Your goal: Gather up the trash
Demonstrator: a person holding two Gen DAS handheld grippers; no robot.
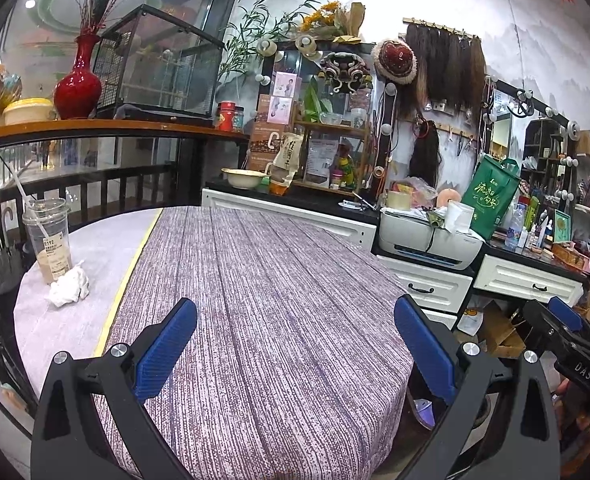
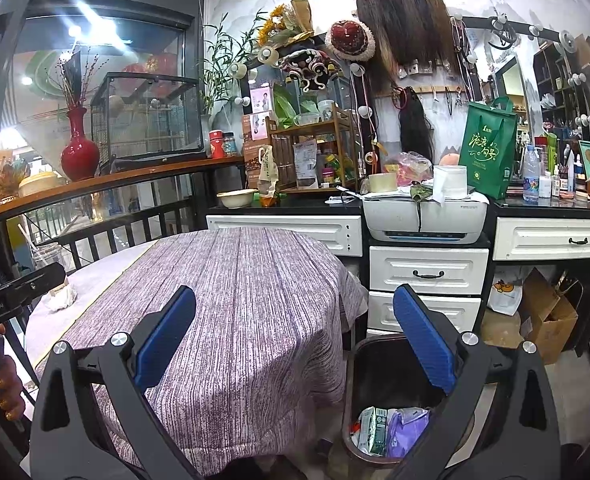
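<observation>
Trash outstanding: left claw (image 1: 295,344) wide, empty, over the tabletop (image 1: 263,280); right claw (image 2: 295,344) wide, empty, above the bin (image 2: 359,360). Tissue (image 1: 67,285) touches the cup (image 1: 49,240) at the far left edge, ahead-left, nearer the left claw.

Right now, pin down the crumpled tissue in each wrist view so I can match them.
Left wrist: crumpled tissue at far left on the table, against the plastic cup.
Right wrist: tissue at left edge, partly hidden behind the other tool's body.
Shared landmark: red vase.
</observation>
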